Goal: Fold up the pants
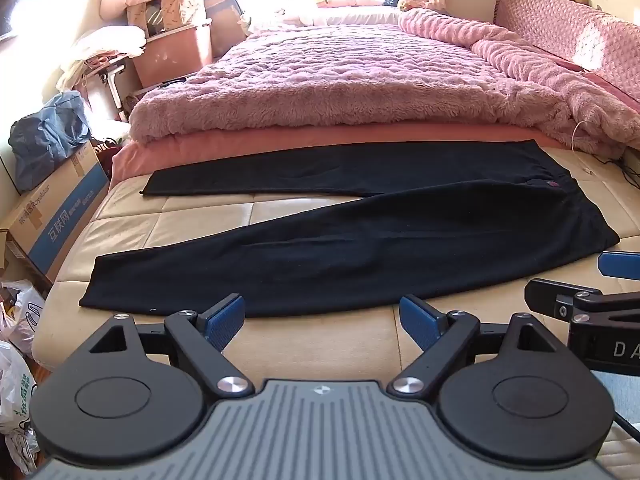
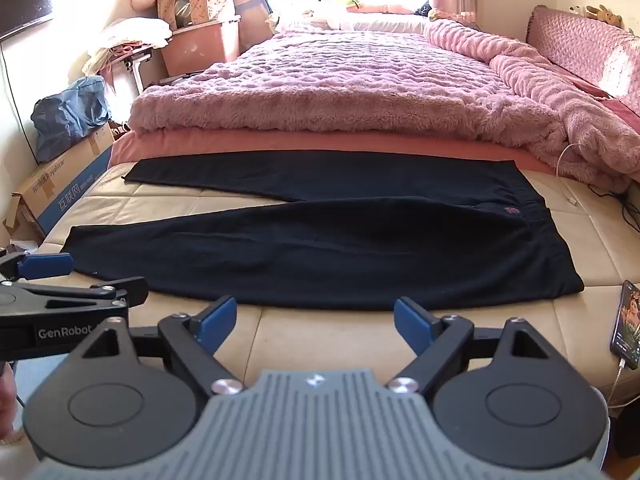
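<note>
Pants (image 1: 352,236) lie flat on the bed (image 1: 320,332), legs spread left, far leg's upper edge hidden under pink bedding (image 1: 340,136). Left tool (image 1: 322,322) and right tool (image 2: 314,324) hover at the near edge, fingers apart, empty.

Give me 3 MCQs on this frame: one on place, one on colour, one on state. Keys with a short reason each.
1. Where is the waistband of the pants?
A. at the right end
B. at the left end
C. under the pink blanket

2. What colour are the gripper pads?
A. red
B. blue
C. white

3. How do the left gripper and right gripper stand?
A. both shut on cloth
B. one open, one shut
C. both open, holding nothing

Key:
1 A, the legs run out to the left, hems apart on the mattress.
2 B, a blue pad shows on each finger.
3 C, jaws spread, short of the near leg's edge.
</note>
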